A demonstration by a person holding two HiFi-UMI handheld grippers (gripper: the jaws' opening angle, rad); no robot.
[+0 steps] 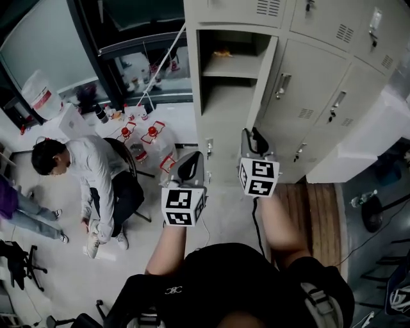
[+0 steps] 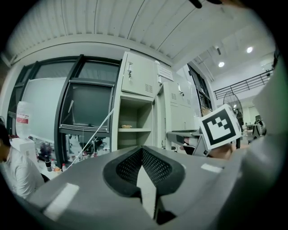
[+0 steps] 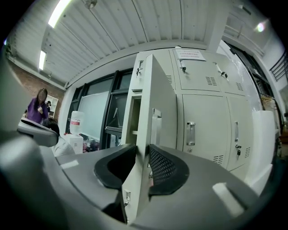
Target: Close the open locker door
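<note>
Door (image 3: 157,90) edge sits pinched in the right gripper (image 3: 142,164), the left gripper (image 2: 143,173) is closed and empty, so next, I think, comes swinging it shut.

Head view is dim, with flat grey-blue light, weak shadows and darker corners. Both gripper views are fisheye: straight lines bow and a black rim runs all round. The ceiling strip light (image 3: 57,12) glares at top left, and the round ceiling spots (image 2: 249,49) are blown out. The left gripper (image 2: 143,168) and right gripper (image 3: 140,166) sit close to the lens and look soft. The locker door (image 3: 153,103) is sharp and evenly lit.
</note>
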